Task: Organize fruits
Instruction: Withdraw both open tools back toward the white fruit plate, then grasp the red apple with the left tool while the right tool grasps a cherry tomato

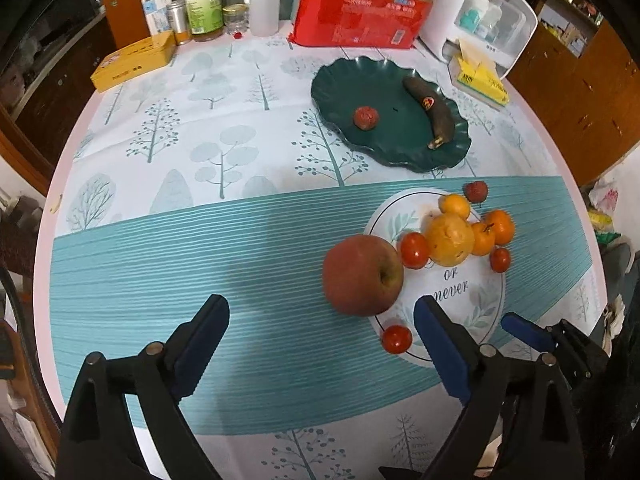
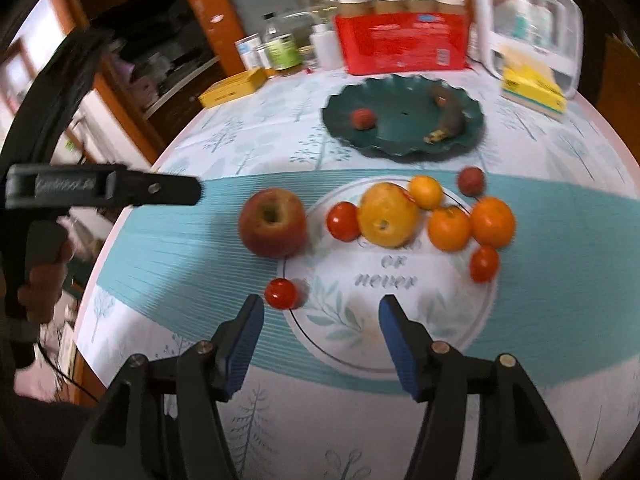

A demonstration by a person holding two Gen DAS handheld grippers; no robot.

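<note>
A white plate [image 1: 472, 300] [image 2: 400, 320] holds a yellow pear [image 1: 449, 239] [image 2: 387, 216], oranges [image 1: 498, 226] [image 2: 491, 222] and cherry tomatoes [image 1: 414, 250] [image 2: 343, 221]. A red apple [image 1: 362, 275] [image 2: 273, 222] rests at its left edge, a tomato [image 1: 396, 339] [image 2: 281, 294] at its near rim. The dark green plate [image 1: 400, 136] [image 2: 400, 136] behind holds a blackened banana [image 1: 430, 110] [image 2: 446, 122] and a lychee [image 1: 365, 117] [image 2: 362, 119]. My left gripper [image 1: 320, 312] is open, empty, just before the apple. My right gripper [image 2: 320, 312] is open, empty, over the white plate's near rim.
Another lychee [image 1: 476, 191] [image 2: 471, 181] lies on the cloth between the plates. At the back stand a red pack of jars [image 1: 364, 12], bottles [image 1: 204, 4], a yellow box [image 1: 134, 60], a white appliance [image 1: 480, 16] and a yellow tissue pack [image 1: 480, 78]. The right gripper shows in the left view [image 1: 528, 334].
</note>
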